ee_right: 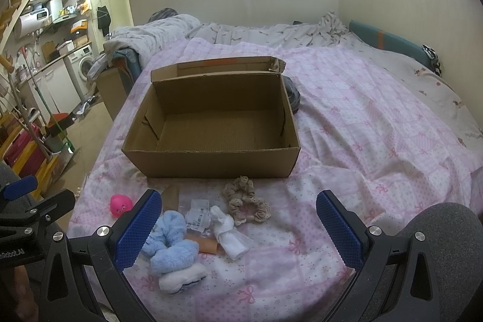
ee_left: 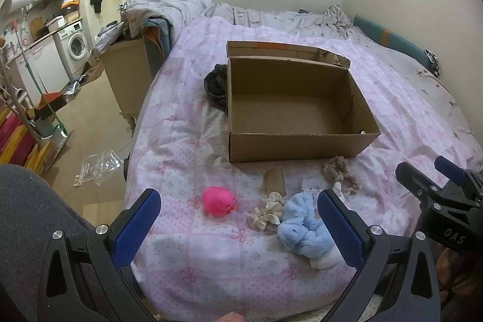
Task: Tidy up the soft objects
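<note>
The left gripper (ee_left: 238, 227) has its two blue fingers (ee_left: 137, 227) spread wide apart, and nothing is held between them. It hangs low over the near end of the bed (ee_left: 407, 98), pointing forward and a little down. Between its fingers, on the pink bedspread, lie a pink toy duck (ee_left: 219, 200) and a cream scrunchie (ee_left: 267, 213). A fluffy blue scrunchie (ee_left: 302, 227) sits just beside the right-hand finger, partly behind it.

The right gripper (ee_right: 238, 227) is held the same way, low and pointing forward, with its blue fingers (ee_right: 339, 228) wide open and holding nothing. The blue scrunchie (ee_right: 170, 246) lies close to its left finger here. A white fluffy thing (ee_right: 181, 276) is tucked under the blue one. Beside them are a white cloth bundle (ee_right: 226, 230), a small clear packet (ee_right: 197, 215) and a beige lacy scrunchie (ee_right: 246, 201). The pink duck (ee_right: 120, 205) is off to the left.

Each gripper peeks into the edge of the other's view, so they are side by side.

Past the soft things stands an open cardboard box (ee_right: 211, 162) with nothing inside. Its lid is folded back. Something dark (ee_left: 215, 83) lies on the bed right by the box.

A grey sleeve (ee_right: 437, 231) shows at the edge.
</note>
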The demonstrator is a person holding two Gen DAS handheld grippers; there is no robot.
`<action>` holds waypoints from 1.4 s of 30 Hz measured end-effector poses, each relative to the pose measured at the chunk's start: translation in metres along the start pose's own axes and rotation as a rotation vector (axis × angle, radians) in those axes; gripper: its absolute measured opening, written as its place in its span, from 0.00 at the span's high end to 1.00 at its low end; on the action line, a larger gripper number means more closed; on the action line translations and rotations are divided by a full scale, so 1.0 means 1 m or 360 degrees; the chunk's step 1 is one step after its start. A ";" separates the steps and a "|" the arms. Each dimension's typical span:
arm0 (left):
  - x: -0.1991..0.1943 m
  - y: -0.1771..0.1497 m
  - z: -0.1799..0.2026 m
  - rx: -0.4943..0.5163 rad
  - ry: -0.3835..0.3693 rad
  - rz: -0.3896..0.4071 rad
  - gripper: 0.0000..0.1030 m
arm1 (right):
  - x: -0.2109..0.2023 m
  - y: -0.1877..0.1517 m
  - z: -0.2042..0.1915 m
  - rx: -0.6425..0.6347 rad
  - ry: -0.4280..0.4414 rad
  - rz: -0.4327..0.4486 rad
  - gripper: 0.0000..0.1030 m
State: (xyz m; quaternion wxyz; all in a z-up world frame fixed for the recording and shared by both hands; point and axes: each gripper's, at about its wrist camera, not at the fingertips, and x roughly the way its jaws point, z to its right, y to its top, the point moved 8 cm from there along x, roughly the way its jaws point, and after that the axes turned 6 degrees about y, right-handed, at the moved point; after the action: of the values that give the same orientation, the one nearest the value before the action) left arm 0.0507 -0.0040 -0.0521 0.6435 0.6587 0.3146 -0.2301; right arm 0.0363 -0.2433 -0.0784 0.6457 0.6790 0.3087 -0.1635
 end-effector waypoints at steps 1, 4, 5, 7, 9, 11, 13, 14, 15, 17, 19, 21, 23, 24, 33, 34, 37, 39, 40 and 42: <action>0.000 0.000 0.000 0.0000 0.0000 -0.0001 0.00 | -0.002 0.000 0.000 0.0001 -0.0003 0.0011 0.00; 0.001 0.000 0.000 -0.0002 -0.0002 -0.0004 0.00 | -0.004 0.000 -0.002 0.0002 -0.0003 0.0022 0.00; 0.001 0.000 0.000 -0.0001 -0.0001 -0.0005 0.00 | -0.003 0.001 -0.001 0.0002 -0.0003 0.0022 0.00; 0.001 0.000 -0.001 0.0002 0.0002 -0.0004 0.00 | -0.003 0.000 -0.001 0.0003 -0.0003 0.0016 0.00; 0.001 0.000 0.000 -0.0003 -0.0002 -0.0001 0.00 | -0.003 0.000 -0.001 -0.0001 -0.0004 0.0019 0.00; 0.001 0.000 0.000 -0.0002 0.0000 -0.0004 0.00 | -0.003 0.001 -0.001 0.0000 -0.0005 0.0020 0.00; 0.001 0.000 -0.001 -0.0004 0.0000 -0.0006 0.00 | -0.003 0.000 -0.001 0.0001 -0.0005 0.0020 0.00; 0.001 0.000 0.000 -0.0005 -0.0001 -0.0005 0.00 | -0.003 0.001 -0.001 0.0001 -0.0005 0.0019 0.00; 0.001 0.000 0.000 -0.0004 -0.0001 -0.0004 0.00 | -0.003 0.000 -0.001 0.0002 -0.0004 0.0018 0.00; 0.001 0.000 0.000 -0.0002 -0.0002 -0.0004 0.00 | -0.003 0.001 -0.001 -0.0001 -0.0004 0.0019 0.00; 0.001 0.000 0.000 -0.0001 -0.0001 -0.0005 0.00 | -0.003 0.000 -0.001 -0.0002 -0.0003 0.0018 0.00; 0.001 0.000 -0.001 -0.0003 -0.0002 -0.0007 0.00 | -0.003 0.001 0.000 0.0001 -0.0004 0.0018 0.00; 0.001 0.000 0.000 0.0002 -0.0002 -0.0015 0.00 | -0.003 0.001 -0.001 0.0003 -0.0004 0.0018 0.00; 0.003 0.000 0.001 0.0010 -0.0007 -0.0029 0.00 | -0.004 0.001 -0.002 0.0004 -0.0007 0.0013 0.00; 0.024 0.025 -0.009 0.0004 0.0043 -0.0212 0.00 | 0.005 0.011 -0.008 0.0124 0.0160 -0.0207 0.00; 0.029 0.029 -0.011 0.0002 0.0049 -0.0236 0.00 | 0.006 0.009 -0.008 0.0149 0.0183 -0.0243 0.00; 0.039 0.036 -0.016 -0.0014 0.0063 -0.0286 0.00 | 0.013 0.002 -0.013 0.0194 0.0233 -0.0351 0.00; 0.050 0.041 -0.021 -0.0026 0.0068 -0.0336 0.00 | 0.016 -0.002 -0.015 0.0225 0.0255 -0.0401 0.00; 0.058 0.041 -0.024 -0.0032 0.0081 -0.0379 0.00 | 0.017 -0.004 -0.016 0.0246 0.0266 -0.0425 0.00; 0.069 0.041 -0.029 -0.0049 0.0083 -0.0445 0.00 | 0.019 -0.009 -0.017 0.0284 0.0276 -0.0473 0.00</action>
State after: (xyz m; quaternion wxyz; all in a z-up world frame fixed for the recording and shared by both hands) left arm 0.1246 0.0345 -0.0705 0.6070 0.6043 0.4233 -0.2955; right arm 0.0425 -0.2230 -0.0951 0.5226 0.6920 0.4443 -0.2248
